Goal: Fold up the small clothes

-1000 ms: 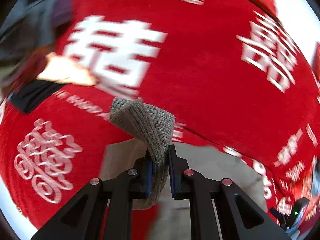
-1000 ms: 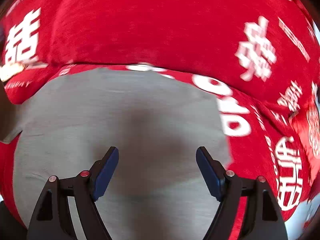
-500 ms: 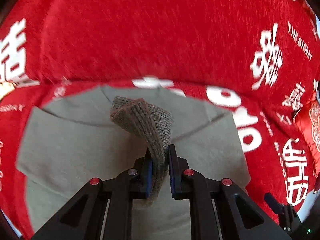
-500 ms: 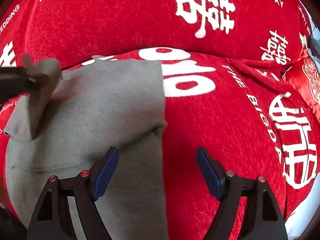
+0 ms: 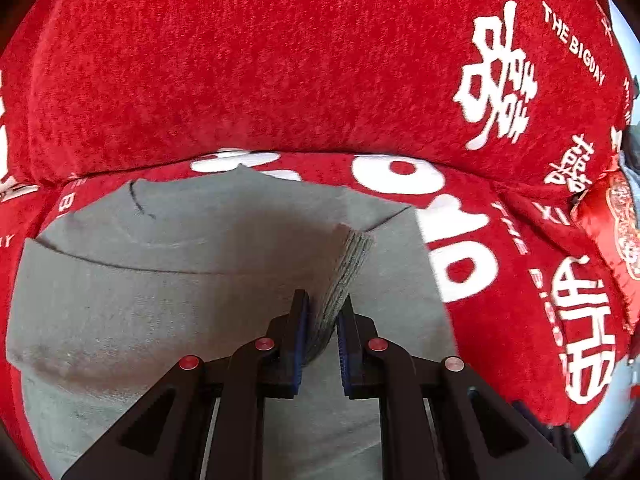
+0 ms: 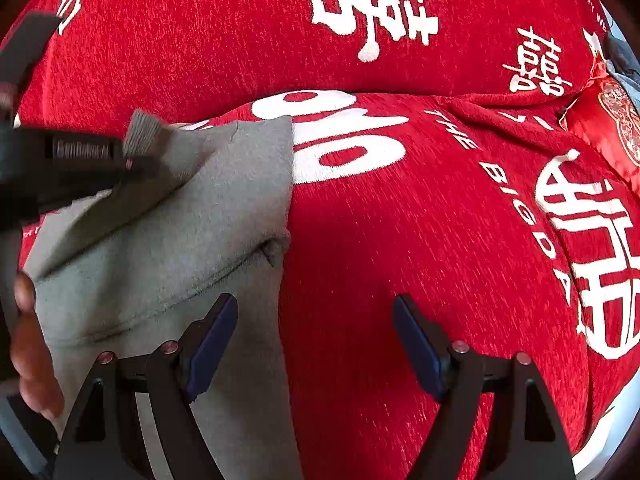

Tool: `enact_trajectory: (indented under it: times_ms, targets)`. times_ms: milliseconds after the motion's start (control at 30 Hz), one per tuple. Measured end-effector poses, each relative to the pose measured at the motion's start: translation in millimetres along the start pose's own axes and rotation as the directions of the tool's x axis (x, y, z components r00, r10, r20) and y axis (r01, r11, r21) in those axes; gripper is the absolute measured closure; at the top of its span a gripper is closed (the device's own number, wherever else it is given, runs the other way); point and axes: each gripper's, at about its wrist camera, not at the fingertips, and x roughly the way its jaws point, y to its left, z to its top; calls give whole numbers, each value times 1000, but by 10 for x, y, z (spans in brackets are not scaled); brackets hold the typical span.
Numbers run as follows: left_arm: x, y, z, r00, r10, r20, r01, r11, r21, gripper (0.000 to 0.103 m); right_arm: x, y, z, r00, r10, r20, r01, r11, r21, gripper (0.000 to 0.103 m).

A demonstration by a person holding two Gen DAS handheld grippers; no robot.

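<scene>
A small grey sweatshirt (image 5: 168,304) lies flat on a red sofa cover; it also shows in the right wrist view (image 6: 168,240). My left gripper (image 5: 322,320) is shut on the ribbed cuff (image 5: 348,264) of its sleeve, held over the garment's body near its right edge. In the right wrist view the left gripper (image 6: 132,160) and the cuff (image 6: 142,132) are at the left, above the cloth. My right gripper (image 6: 316,340) is open and empty, low over the garment's right edge, its left finger (image 6: 208,340) above grey cloth.
The red sofa cover (image 5: 280,60) with white characters and lettering covers seat and backrest (image 6: 200,40). A red embroidered cushion (image 6: 616,112) lies at the far right. A person's hand (image 6: 28,344) shows at the left edge.
My left gripper has carried the cuff rightward across the garment; the sleeve now lies folded over the body. My right gripper has shifted right, off the body toward its right edge, still open.
</scene>
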Motion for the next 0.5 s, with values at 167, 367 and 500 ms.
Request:
enact_trajectory:
  times_ms: [167,367,500]
  targets:
    - [-42,299,-4,992,-95,-82,88,992,-87,3,-52,-69,-13,997,74,24,-74,997,32,20]
    - [-480,937,-99,986,-167,23,169,966,-194,1,-59,134,35,986,163,40,-164,986,16,20]
    - [-702,1418,-242,997,-31,69,45,976,-214,1,0,375,43,970,239,37,-237,971,-40,20]
